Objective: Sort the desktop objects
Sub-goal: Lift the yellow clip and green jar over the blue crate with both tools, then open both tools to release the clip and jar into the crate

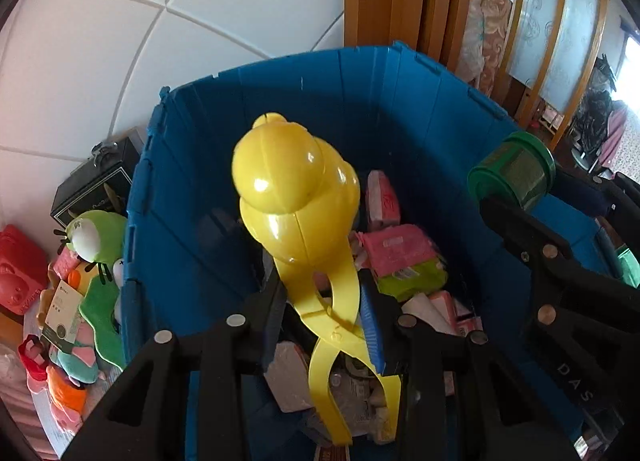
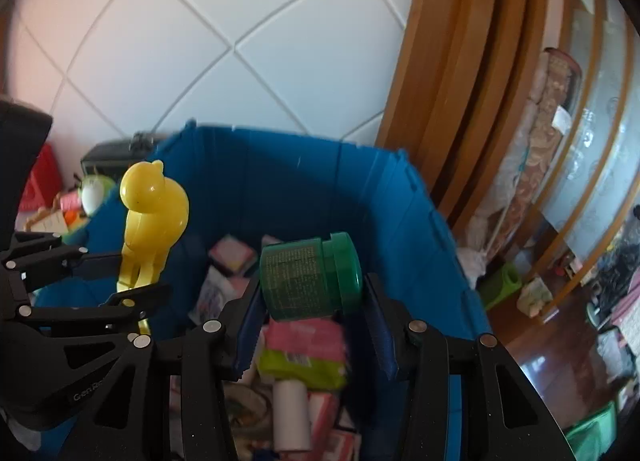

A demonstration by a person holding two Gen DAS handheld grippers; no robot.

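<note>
My left gripper (image 1: 324,301) is shut on a yellow duck-shaped plastic tong (image 1: 296,197) and holds it upright over the blue bin (image 1: 192,165). My right gripper (image 2: 312,301) is shut on a green jar (image 2: 308,281) lying on its side between the pads, also above the bin (image 2: 400,221). The jar shows at the right of the left wrist view (image 1: 516,173), and the yellow tong shows at the left of the right wrist view (image 2: 152,213). The bin holds several pink, green and white packets (image 1: 400,257).
Left of the bin lies a heap of toys: a green plush (image 1: 96,237), a red mould (image 1: 20,269) and a black box (image 1: 96,181). A white tiled wall stands behind. A wooden door frame (image 2: 452,81) and glass cabinet stand at the right.
</note>
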